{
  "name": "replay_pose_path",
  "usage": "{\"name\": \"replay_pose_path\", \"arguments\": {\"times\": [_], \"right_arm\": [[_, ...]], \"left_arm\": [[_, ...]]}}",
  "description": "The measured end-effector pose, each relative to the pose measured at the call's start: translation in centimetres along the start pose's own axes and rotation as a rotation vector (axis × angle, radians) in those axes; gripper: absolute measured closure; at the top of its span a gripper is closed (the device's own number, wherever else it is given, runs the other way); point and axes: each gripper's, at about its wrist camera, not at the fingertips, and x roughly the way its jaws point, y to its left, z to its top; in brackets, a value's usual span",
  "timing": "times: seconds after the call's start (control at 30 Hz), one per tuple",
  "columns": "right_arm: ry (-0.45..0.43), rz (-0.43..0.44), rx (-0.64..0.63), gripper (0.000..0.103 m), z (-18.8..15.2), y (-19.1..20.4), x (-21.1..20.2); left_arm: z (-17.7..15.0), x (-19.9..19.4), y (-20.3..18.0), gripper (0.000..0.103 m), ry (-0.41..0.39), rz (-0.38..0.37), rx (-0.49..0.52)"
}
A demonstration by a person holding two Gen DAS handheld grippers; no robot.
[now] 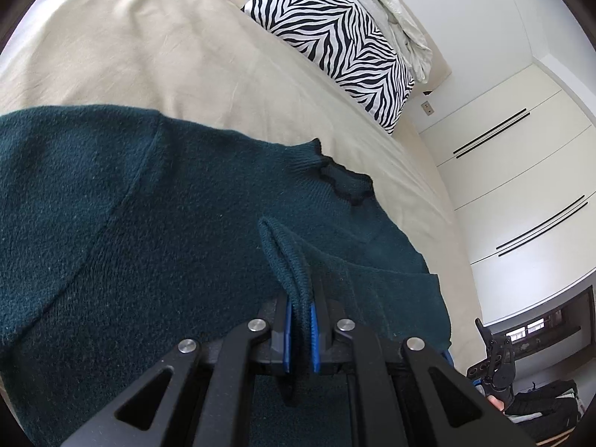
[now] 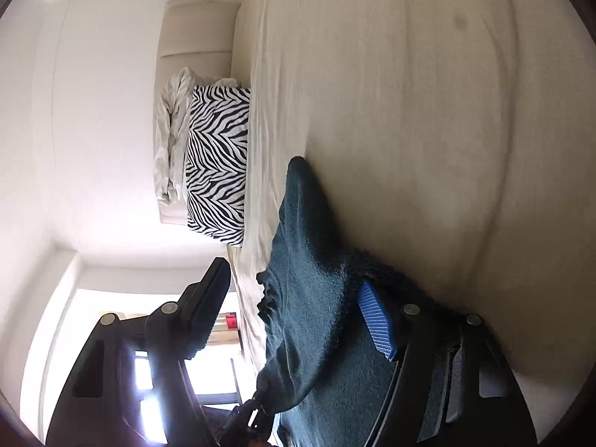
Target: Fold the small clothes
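Note:
A dark teal knit sweater (image 1: 130,242) lies spread on the beige bed sheet (image 1: 149,48). My left gripper (image 1: 300,320) is shut on a ribbed edge of the sweater, and the cloth loops up between its blue pads (image 1: 286,331). In the right wrist view, which is rolled sideways, the sweater (image 2: 309,260) hangs between the wide-apart fingers of my right gripper (image 2: 294,279). That gripper is open. The cloth rests against the blue pad (image 2: 376,320), while the other finger (image 2: 205,309) stands clear of it. The black linkage of the right gripper (image 1: 497,357) shows at the lower right of the left wrist view.
A zebra-print pillow (image 1: 335,48) (image 2: 218,164) leans at the head of the bed beside crumpled white bedding (image 1: 395,11) and a beige headboard (image 2: 197,29). White wardrobe doors (image 1: 521,171) stand past the bed's edge. A bright window (image 2: 149,335) is behind.

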Motion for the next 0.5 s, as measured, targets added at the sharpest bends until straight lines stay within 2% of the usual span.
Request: {"name": "replay_pose_path", "arguments": {"times": [0.1,0.2,0.33,0.5], "right_arm": [[0.003,0.004,-0.014,0.044,0.2,-0.5,0.1],[0.030,-0.024,-0.070,0.041,-0.3,0.0,0.0],[0.078,-0.087,-0.072,0.039,-1.3,0.2,-1.8],[0.071,-0.094,-0.187,0.039,-1.0,3.4,-3.3]], "left_arm": [[-0.5,0.7,0.6,0.094,0.013,0.018,-0.004],[-0.7,0.8,1.1,0.092,0.008,0.017,-0.004],[-0.5,0.4,1.2,0.091,-0.013,0.012,0.012],[0.4,0.3,0.3,0.091,-0.045,0.029,0.062]]}}
